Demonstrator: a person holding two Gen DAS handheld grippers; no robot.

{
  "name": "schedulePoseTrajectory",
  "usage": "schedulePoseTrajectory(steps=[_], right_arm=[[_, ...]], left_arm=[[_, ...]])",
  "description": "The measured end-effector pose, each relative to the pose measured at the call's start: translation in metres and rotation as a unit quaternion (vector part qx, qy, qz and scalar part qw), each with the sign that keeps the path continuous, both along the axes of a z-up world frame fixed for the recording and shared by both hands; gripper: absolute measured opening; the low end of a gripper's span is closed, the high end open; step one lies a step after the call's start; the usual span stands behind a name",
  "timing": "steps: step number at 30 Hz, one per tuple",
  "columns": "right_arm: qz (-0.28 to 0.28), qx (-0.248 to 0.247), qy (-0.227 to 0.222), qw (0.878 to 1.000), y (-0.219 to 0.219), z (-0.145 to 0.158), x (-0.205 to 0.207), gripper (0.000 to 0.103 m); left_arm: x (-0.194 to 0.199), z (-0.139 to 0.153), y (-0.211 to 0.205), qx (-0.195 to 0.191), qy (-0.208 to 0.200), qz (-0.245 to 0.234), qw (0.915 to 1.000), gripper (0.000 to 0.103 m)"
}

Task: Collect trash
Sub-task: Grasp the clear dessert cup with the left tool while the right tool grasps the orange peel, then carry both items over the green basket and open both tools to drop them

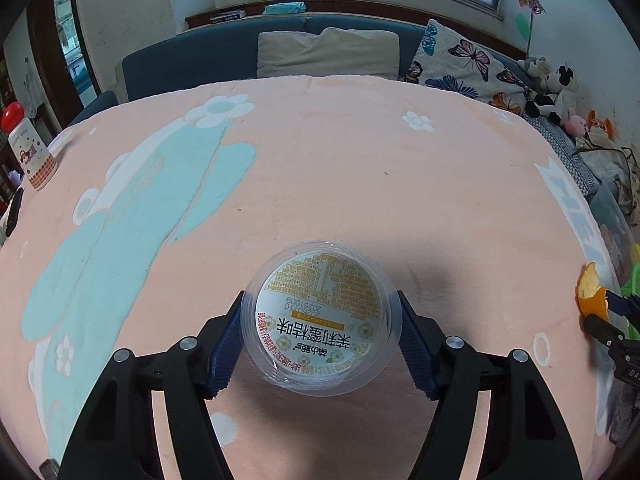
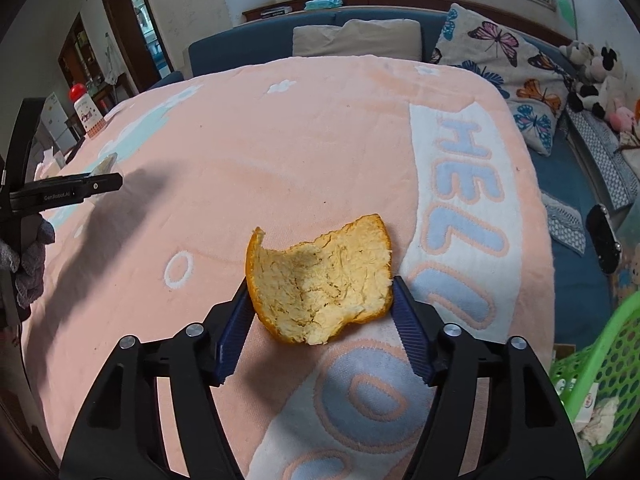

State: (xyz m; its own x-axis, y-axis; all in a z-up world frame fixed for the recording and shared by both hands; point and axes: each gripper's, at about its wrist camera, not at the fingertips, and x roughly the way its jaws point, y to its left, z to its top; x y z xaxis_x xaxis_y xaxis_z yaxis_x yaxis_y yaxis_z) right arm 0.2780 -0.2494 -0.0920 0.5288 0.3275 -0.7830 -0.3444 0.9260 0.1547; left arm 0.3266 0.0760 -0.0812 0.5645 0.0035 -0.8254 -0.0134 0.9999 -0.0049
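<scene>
A clear plastic cup point(image 1: 318, 320) with a printed foil lid sits between the blue pads of my left gripper point(image 1: 320, 320), which press on its two sides above the pink blanket point(image 1: 360, 168). An orange peel point(image 2: 320, 284), pale side up, spans the gap of my right gripper point(image 2: 320, 300); both pads touch its edges. The peel point(image 1: 590, 292) also shows at the far right of the left wrist view, pinched by the right gripper's fingers point(image 1: 614, 306). In the right wrist view the left gripper's body point(image 2: 68, 192) reaches in from the left edge.
A green plastic basket point(image 2: 592, 376) with some paper scraps stands low at the right, off the blanket's edge. A white bottle with a red cap point(image 1: 30, 152) stands at the far left. Behind are a blue sofa point(image 1: 200, 60), cushions and plush toys point(image 1: 552, 92).
</scene>
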Motion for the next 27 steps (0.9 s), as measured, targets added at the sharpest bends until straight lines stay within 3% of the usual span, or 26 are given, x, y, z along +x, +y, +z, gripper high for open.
schedulePoseTrajectory(steps=[2,7,13,27], right_arm=[[-0.003,0.0,-0.004,1.0,-0.001,0.0,-0.001,0.065],[-0.005,0.005,-0.021,1.0,-0.004,0.01,-0.008,0.048],[0.003,0.001,-0.032,0.999,-0.002,0.016,-0.016,0.04],[-0.02,0.022,-0.062,0.998,-0.026,0.048,-0.053,0.038]], left_arm=[[-0.001,0.002,-0.001,0.0,-0.002,0.0,1.0,0.067],[-0.005,0.011,-0.003,-0.003,-0.012,0.001,0.9999,0.067],[-0.011,0.023,-0.014,-0.006,-0.025,-0.014,0.9996,0.067],[-0.033,0.051,-0.059,-0.023,-0.05,-0.065,0.9963,0.067]])
